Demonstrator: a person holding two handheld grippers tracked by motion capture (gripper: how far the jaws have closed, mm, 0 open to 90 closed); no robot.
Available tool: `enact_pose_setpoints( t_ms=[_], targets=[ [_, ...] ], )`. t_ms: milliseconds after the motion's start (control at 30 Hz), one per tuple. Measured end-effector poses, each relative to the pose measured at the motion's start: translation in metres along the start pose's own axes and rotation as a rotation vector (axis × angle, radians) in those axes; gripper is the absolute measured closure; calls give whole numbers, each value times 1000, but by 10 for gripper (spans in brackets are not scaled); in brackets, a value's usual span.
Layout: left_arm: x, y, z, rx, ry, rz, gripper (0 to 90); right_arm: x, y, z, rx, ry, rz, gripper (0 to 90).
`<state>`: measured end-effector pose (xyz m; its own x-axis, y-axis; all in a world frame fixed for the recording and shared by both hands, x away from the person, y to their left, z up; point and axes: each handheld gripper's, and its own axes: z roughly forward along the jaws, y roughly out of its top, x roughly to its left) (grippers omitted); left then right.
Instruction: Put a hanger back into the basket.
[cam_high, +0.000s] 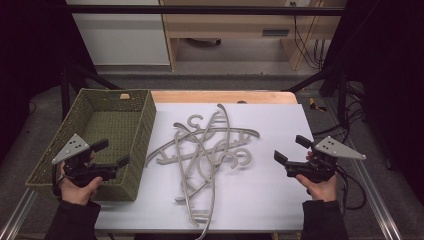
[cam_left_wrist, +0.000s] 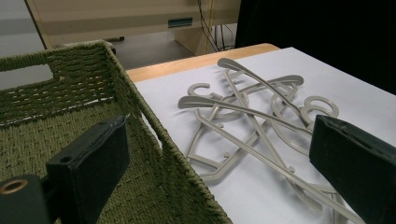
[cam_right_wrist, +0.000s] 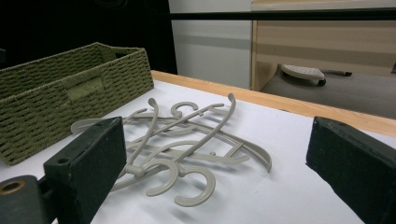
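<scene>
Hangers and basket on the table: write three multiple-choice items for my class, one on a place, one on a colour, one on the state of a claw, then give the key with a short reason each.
1. Where does the pile of hangers lie?
A. inside the basket
B. on the white sheet beside the basket
C. on the floor

2. What colour is the woven basket?
A. green
B. red
C. blue

3. How does the left claw stand?
A. shut on a hanger
B. shut on the basket rim
C. open, holding nothing

Key:
1 B: the high view shows the grey hangers tangled on the white sheet, to the right of the basket.
2 A: its weave is olive green in all views.
3 C: in the left gripper view its jaws stand wide apart with nothing pressed between them, above the basket's edge.
</scene>
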<state>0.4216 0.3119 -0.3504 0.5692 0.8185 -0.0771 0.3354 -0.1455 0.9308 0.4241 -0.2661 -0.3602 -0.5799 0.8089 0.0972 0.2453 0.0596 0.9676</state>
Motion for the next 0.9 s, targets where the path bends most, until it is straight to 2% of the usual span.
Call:
enact_pose_setpoints(
  t_ms=[167,367,567,700,900],
  targets=[
    [-1,0,0,-3,0,4,48,2,1,0,10,5,2,60],
    [-2,1,0,0,0,16,49,9,3,5,47,10,-10,64],
    [-1,1,-3,-5,5,18,50,26,7,14,79,22,-27,82],
    [-2,2,-4,-6,8,19,52,36,8,22,123,40,-42,104],
    [-2,1,-4,-3,10,24,52,52,9,33,180,54,-37,124]
  ],
)
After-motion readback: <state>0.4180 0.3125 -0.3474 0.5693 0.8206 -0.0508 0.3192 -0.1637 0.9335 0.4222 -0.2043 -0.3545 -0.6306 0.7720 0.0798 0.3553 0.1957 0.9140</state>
